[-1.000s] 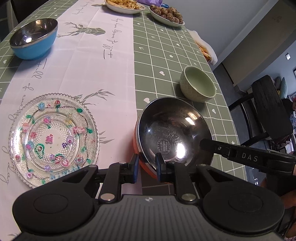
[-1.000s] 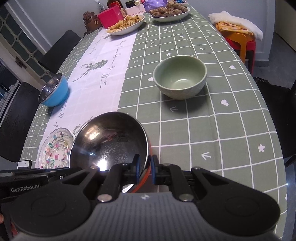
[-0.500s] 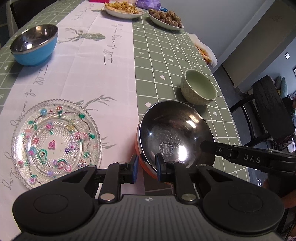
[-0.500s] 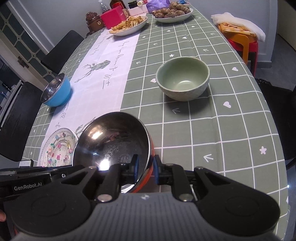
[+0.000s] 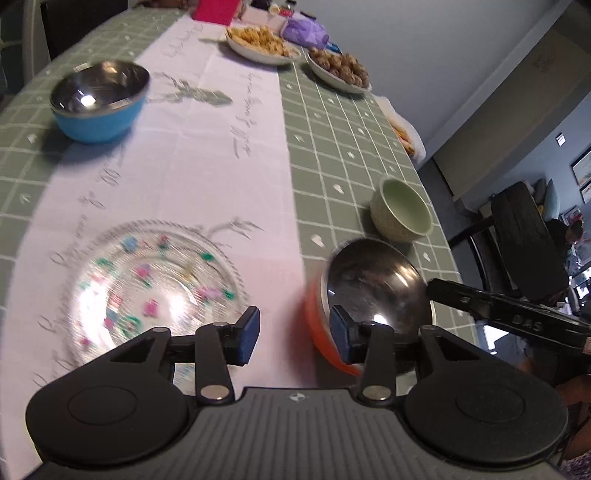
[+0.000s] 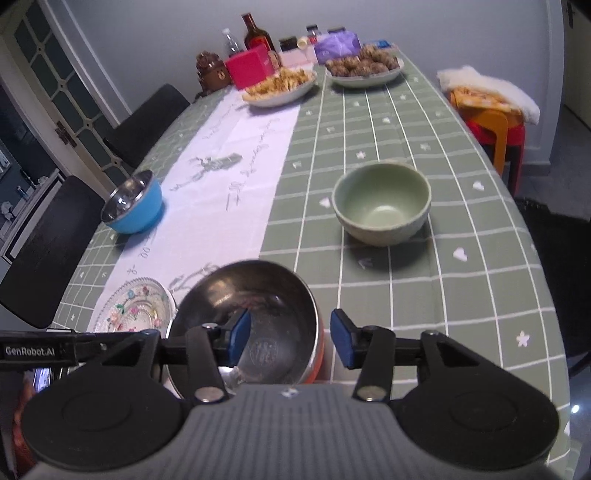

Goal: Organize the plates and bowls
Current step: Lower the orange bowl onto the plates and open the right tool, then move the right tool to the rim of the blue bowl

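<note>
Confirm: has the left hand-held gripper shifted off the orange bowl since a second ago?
Yes. The left hand-held gripper has slid left toward the glass plate, its jaws just opening; the orange bowl's rim is no longer between them.

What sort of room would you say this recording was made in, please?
Most likely a home dining room: a long table under a green checked tablecloth, dark dining chairs along its side, and serving plates of food with bottles at the far end.

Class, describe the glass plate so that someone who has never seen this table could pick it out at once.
Start at the white runner down the middle of the green checked table. At its near end, left of the orange bowl, lies the glass plate. It is the only flat, see-through dish, dotted with small coloured flowers.
</note>
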A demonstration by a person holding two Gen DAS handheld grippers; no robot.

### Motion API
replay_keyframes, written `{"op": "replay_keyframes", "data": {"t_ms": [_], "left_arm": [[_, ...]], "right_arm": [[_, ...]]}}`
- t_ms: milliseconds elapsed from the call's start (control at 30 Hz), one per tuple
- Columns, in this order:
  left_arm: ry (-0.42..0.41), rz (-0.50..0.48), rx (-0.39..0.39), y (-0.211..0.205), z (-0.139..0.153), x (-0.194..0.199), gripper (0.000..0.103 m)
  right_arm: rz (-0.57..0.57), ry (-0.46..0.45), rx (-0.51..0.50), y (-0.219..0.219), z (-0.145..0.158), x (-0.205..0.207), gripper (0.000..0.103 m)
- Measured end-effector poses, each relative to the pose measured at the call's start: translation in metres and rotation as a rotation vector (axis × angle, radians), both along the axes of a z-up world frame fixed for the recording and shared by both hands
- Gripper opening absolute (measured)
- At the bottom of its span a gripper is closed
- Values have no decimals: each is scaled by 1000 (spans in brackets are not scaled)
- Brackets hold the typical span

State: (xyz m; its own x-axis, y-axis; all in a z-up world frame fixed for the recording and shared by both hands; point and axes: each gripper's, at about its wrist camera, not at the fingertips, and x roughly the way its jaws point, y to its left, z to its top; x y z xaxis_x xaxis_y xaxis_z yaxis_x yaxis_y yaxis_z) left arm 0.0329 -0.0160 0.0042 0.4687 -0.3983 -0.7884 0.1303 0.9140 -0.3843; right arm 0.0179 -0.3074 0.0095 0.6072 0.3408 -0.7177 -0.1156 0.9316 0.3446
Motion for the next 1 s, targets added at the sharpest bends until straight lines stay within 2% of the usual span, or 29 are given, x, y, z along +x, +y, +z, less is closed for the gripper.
{"op": "replay_keyframes", "data": {"t_ms": [167,300,433,600,667,767,833,1000], "left_arm": [[-77,75,39,46,14,10,48],[-126,179,18,89,22,23,48],[-162,293,2,128,17,34,48],[-137,389,-29,163,8,49,48],[-142,414,-8,174,3,52,48],[-150,450,89,183,-4,56,48],[-164,475,120,189,-6,57,48],[-173,510,133,203,-8,57,48]], "right_arm": [[20,-56,22,12,14,1,48],[59,-27,49,36,20,17,48],[126,35,52,81,24,45,48],[195,53,2,151,27,86,48],[194,65,5,176,25,106,48],[188,51,-21,217,20,137,47],[181,41,-55,241,16,155,47],[139,75,-48,278,3,198,44]]}}
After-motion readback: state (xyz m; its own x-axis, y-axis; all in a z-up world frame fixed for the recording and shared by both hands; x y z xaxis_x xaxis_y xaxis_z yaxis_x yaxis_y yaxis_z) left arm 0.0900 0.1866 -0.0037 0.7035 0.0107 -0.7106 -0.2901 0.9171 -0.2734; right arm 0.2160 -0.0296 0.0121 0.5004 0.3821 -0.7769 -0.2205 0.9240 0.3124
